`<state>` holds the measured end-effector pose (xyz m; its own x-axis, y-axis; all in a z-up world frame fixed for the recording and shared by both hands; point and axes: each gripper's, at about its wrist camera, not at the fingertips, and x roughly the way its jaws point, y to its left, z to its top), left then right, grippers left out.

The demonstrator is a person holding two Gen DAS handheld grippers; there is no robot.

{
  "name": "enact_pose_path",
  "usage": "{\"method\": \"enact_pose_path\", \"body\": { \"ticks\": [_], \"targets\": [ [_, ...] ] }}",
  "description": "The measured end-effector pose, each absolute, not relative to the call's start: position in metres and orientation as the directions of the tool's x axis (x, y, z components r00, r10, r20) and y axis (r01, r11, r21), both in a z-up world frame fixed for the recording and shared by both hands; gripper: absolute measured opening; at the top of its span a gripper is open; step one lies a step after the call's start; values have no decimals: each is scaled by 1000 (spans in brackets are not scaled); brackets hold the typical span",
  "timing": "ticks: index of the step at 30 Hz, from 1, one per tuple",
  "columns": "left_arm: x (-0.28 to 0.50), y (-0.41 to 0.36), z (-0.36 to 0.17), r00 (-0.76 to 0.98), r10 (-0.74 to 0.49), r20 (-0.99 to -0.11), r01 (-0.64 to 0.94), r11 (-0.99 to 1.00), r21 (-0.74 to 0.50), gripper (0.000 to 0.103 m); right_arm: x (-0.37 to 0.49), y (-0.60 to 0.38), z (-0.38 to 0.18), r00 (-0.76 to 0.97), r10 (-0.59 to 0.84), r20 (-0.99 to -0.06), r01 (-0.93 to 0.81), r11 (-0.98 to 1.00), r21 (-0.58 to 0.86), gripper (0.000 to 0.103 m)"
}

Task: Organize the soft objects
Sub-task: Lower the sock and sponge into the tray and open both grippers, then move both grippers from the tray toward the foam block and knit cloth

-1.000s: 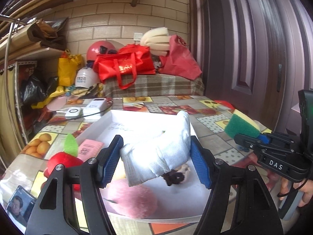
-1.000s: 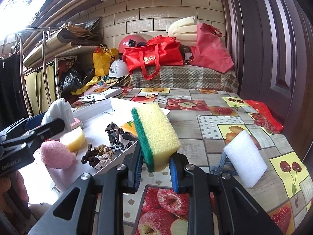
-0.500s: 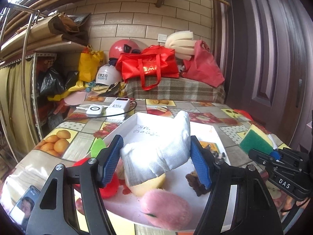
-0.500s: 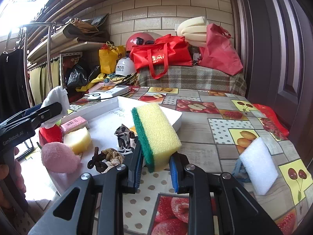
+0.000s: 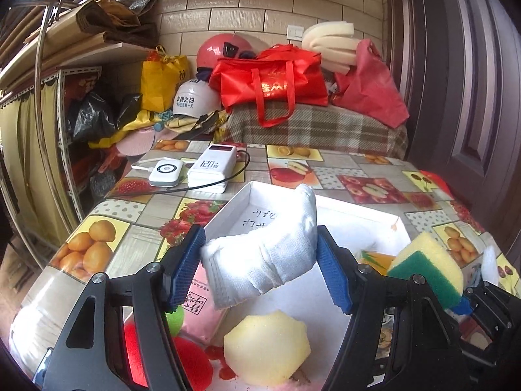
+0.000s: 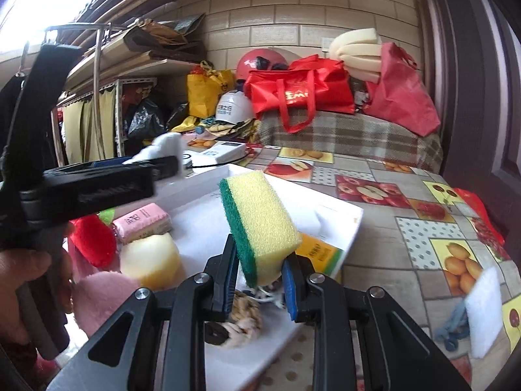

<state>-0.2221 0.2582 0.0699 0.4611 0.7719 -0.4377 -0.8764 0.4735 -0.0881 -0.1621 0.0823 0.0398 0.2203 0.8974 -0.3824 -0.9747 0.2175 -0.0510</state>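
Left wrist view: our left gripper (image 5: 260,270) is clamped on a white rolled cloth (image 5: 267,257), tilted down over the white tray (image 5: 358,218). Our right gripper (image 6: 257,288) pinches one yellow-green sponge (image 6: 260,224) above the tray's near right corner. Inside we count one yellow foam ball (image 5: 267,348), one pink packet (image 6: 141,223), one pink puff (image 6: 101,299). Open table (image 6: 384,260) sits right, where one white foam block (image 6: 483,312) lies.
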Motion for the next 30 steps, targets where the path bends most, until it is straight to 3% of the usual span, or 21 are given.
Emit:
{"method": "enact_pose_path", "body": {
  "ticks": [11,16,17,18,19,21,30],
  "targets": [
    [-222,261,72,433,784,-445,-888,457,-58,69,-165,108,38,205,881,-427,-977,211,-34,26],
    [-212,258,63,399,792,-462,-889,458,18,73,-167,109,37,192,877,-440,-981,189,-50,29],
    [-209,258,62,386,795,-467,-892,452,31,77,-167,111,37,190,875,-446,-981,185,-55,31],
    [-207,257,61,366,805,-467,-897,438,53,81,-167,111,37,192,873,-448,-981,185,-60,41],
    [-207,255,60,353,815,-459,-901,429,68,82,-167,111,37,198,873,-446,-980,190,-63,61],
    [-208,251,60,348,833,-430,-903,421,84,82,-166,108,38,217,876,-431,-976,211,-62,84],
    [-228,240,67,373,856,-357,-917,399,-1,82,-162,105,40,235,881,-411,-969,244,-33,85]
  ]
}}
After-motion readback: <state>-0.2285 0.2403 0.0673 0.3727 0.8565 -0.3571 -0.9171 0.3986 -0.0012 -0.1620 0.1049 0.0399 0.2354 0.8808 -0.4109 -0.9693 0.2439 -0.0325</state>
